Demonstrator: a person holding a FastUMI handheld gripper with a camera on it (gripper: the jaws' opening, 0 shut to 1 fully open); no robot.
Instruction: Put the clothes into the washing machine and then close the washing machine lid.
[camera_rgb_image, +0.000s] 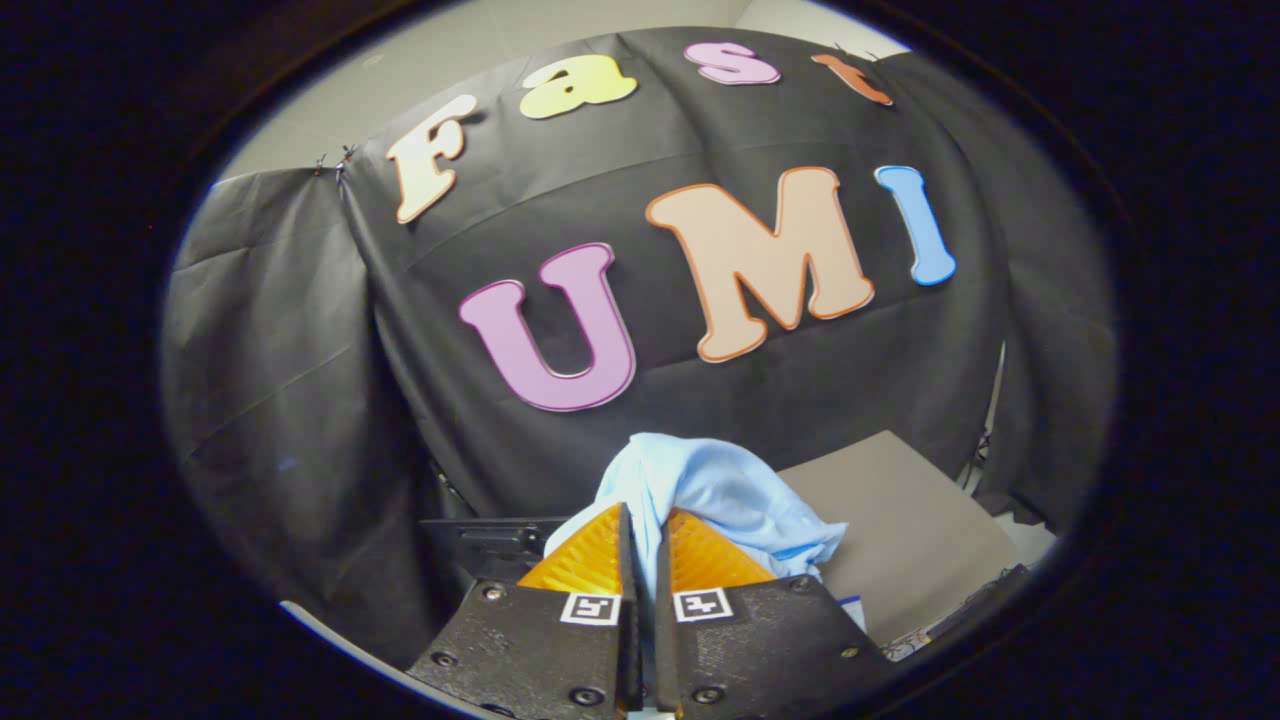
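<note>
Currently the tongs (640, 545) are closed on a light-blue cloth (720, 490), both fingers (590, 555) pressing a fold that runs down the narrow gap between them; the rest of the cloth bunches up just ahead of the tips and spills to one side. The cloth is held raised in front of the booth wall, with a grey surface (900, 530) beyond and below it and a dark object (485, 545) of uncertain identity just behind the fingers. The washing machine opening cannot be made out, so alignment is unconfirmed. Risks, as judged: a thin pinch may slip and drop the cloth short of the drum; the loose bulk may snag on the rim or hang out, blocking the lid.
</note>
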